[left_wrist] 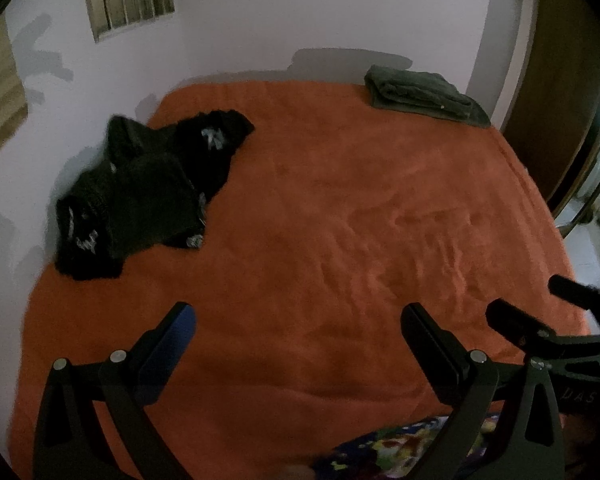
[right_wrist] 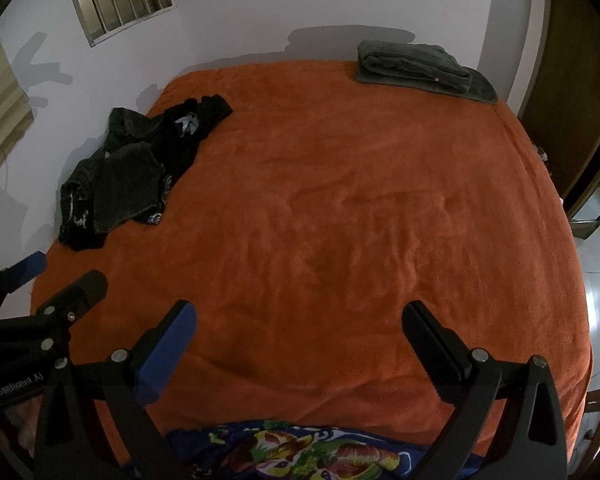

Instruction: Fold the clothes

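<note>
Orange bedcover [left_wrist: 340, 220] fills the left wrist view; on it we see a heap of dark clothes [left_wrist: 148, 192] lying crumpled at the far left, its long axis running from the near left edge away toward the wall. The left gripper [left_wrist: 298, 320] hangs above the near part of the bed with its jaws spread wide and nothing between them; the heap lies ahead and to its left. A folded grey-green cloth [left_wrist: 420, 94] sits at the far right corner, and a bright patterned garment [left_wrist: 404, 452] lies at the near edge just below the jaws.

From the right wrist view we see the right gripper [right_wrist: 298, 320] likewise spread and empty, with the left gripper [right_wrist: 62, 276] at its left, between it and the heap [right_wrist: 136, 168]. We judge the left hand nearer the heap, while the patterned garment [right_wrist: 312, 452] lies close under both. Whether the grey-green cloth [right_wrist: 416, 68] was folded in this task, we cannot tell.
</note>
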Demonstrator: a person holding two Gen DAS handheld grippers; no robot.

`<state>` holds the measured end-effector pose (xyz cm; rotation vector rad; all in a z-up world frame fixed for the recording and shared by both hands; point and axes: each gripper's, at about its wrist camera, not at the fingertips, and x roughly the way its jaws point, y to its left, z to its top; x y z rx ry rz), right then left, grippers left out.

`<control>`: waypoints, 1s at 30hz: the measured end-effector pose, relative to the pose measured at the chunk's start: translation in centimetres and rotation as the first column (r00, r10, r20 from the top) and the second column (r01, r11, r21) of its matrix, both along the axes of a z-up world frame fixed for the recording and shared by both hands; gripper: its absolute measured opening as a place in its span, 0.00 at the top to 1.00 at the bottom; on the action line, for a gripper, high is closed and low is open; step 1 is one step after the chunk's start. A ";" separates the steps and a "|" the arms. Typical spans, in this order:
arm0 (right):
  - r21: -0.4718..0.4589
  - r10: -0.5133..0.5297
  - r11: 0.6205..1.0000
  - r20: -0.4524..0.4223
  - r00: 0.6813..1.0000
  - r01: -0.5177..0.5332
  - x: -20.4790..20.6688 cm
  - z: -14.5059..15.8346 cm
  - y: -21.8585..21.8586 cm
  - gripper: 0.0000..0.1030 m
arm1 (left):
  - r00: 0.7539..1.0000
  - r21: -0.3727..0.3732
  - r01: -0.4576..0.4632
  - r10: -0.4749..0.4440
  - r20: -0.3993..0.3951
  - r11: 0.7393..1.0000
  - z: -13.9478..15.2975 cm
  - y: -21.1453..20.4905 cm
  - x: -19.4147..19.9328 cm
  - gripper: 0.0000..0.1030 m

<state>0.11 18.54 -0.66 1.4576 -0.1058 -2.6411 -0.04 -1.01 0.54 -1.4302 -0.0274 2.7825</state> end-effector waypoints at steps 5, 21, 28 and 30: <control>-0.018 0.014 1.000 0.014 1.000 -0.014 0.0 0.0 -0.3 0.00 | 1.000 -0.028 -0.006 0.006 0.001 1.000 -0.1 -0.3 -0.5 0.00; -0.027 0.021 0.999 0.024 1.000 -0.020 -0.1 -0.1 -0.5 0.00 | 1.000 -0.075 0.001 -0.002 -0.026 0.997 -0.4 1.1 0.2 0.00; -0.025 0.006 1.000 0.008 1.000 -0.006 0.3 -0.4 -0.2 0.00 | 0.999 -0.095 -0.020 0.024 0.037 0.995 -1.0 1.4 -0.3 0.00; -0.016 0.003 1.000 0.006 1.000 -0.003 0.3 -0.4 -0.4 0.00 | 0.997 -0.145 -0.008 0.019 0.075 0.989 -1.3 1.9 -0.9 0.00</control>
